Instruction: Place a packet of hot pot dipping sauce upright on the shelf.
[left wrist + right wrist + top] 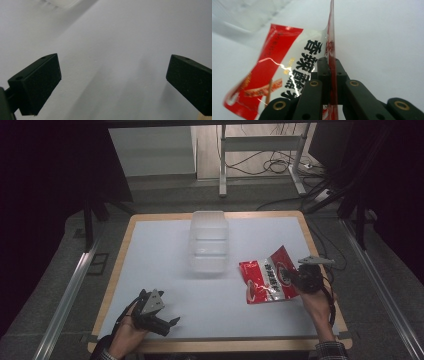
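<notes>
A red and white snack packet point(267, 276) with black characters is held just above the white table, right of centre. My right gripper point(295, 281) is shut on the packet's right edge; in the right gripper view the packet point(287, 70) hangs to the left of the closed jaws of my right gripper point(331, 75). A clear plastic container point(209, 241) stands at the table's middle back. My left gripper point(172, 322) rests near the front left edge, open, with bare table between the jaws of my left gripper point(112, 82).
The white table top point(160, 265) has a wooden rim. A corner of the clear container point(62, 3) shows at the top of the left gripper view. Beyond the table are a metal stand's legs point(222, 165) and loose cables point(275, 165) on the floor.
</notes>
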`<state>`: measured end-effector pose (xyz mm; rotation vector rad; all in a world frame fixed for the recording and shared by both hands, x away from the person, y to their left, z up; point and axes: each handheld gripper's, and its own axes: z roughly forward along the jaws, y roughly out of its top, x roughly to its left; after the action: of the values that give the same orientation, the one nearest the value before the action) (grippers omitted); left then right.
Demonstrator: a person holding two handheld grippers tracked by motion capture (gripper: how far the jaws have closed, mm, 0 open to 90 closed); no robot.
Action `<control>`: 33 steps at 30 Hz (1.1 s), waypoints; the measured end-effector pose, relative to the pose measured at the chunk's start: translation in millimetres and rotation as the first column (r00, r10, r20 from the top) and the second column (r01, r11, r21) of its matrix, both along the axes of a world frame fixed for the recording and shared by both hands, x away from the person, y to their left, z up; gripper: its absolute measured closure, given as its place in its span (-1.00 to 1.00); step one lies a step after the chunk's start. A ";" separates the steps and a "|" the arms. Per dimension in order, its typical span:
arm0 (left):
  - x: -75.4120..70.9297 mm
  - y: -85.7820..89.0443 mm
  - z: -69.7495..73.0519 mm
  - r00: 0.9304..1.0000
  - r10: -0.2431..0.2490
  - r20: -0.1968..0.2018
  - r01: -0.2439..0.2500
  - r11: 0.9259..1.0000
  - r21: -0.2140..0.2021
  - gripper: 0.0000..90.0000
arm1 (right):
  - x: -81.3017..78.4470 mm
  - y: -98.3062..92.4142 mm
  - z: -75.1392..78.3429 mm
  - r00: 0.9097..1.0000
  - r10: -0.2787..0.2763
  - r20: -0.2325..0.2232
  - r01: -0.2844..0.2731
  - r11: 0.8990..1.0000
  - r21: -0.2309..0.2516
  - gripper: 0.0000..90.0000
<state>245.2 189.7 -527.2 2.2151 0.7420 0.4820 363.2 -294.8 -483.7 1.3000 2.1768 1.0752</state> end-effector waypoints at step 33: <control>0.0 -0.5 3.1 0.999 0.002 -0.047 -0.004 0.999 -0.051 -1.00 | 2.0 37.5 69.8 0.994 0.110 0.024 -0.112 0.988 0.108 0.93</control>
<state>245.2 189.2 -524.1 2.1839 0.7743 0.4093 365.2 -257.3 -414.0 1.2218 2.2277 1.2598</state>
